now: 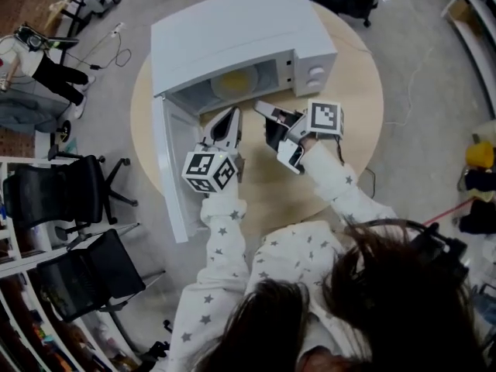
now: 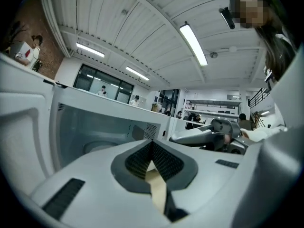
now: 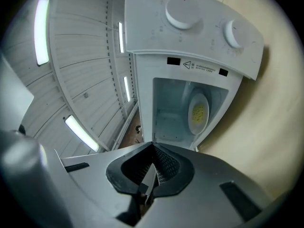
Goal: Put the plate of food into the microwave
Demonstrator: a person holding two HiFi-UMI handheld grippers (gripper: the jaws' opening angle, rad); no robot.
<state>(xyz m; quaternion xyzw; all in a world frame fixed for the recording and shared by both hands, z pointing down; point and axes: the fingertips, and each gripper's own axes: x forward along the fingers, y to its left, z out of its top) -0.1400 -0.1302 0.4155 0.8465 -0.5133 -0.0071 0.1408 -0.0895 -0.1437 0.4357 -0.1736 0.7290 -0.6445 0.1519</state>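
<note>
first, the head view: the microwave (image 1: 232, 45) stands on a round table (image 1: 356, 122) with its door (image 1: 167, 169) swung open and the plate of food (image 1: 235, 81) inside. the left gripper (image 1: 229, 121) and right gripper (image 1: 266, 111) hover just before the opening. left gripper view: jaws pressed together, nothing between. right gripper view: jaws closed, empty, facing the plate in the cavity.

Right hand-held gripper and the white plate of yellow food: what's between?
Nothing: the right gripper view shows only the white microwave's open front between right hand-held gripper and white plate.
</note>
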